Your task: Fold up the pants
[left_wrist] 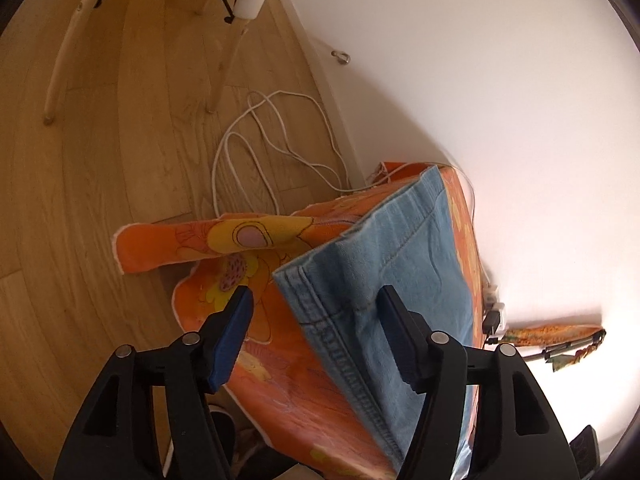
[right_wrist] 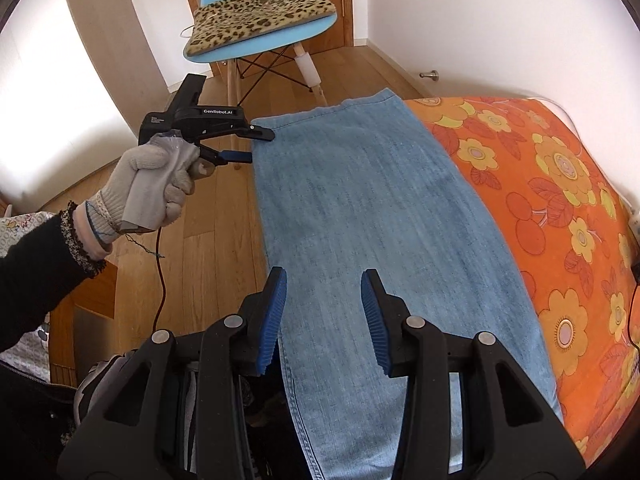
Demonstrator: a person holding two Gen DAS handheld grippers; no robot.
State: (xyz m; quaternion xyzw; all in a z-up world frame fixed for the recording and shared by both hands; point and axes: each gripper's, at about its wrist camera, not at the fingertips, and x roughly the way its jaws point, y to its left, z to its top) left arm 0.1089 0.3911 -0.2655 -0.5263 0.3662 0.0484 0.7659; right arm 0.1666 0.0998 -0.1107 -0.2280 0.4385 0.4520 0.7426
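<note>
Light blue denim pants [right_wrist: 372,216] lie lengthwise on a surface covered by an orange flowered cloth [right_wrist: 560,184]. In the left wrist view the pants' hem corner [left_wrist: 384,264] lies between my open fingers. My left gripper [left_wrist: 316,300] is open around that corner, one finger above the denim and one at its edge. It also shows in the right wrist view [right_wrist: 256,145], held by a gloved hand at the far left corner of the pants. My right gripper [right_wrist: 324,284] is open and empty, hovering over the near part of the pants.
A blue chair [right_wrist: 264,32] with a leopard cushion [right_wrist: 260,12] stands beyond the pants on the wooden floor [left_wrist: 100,200]. White cables [left_wrist: 276,152] lie on the floor by the wall. Plugs [left_wrist: 494,316] sit at the cloth's far edge.
</note>
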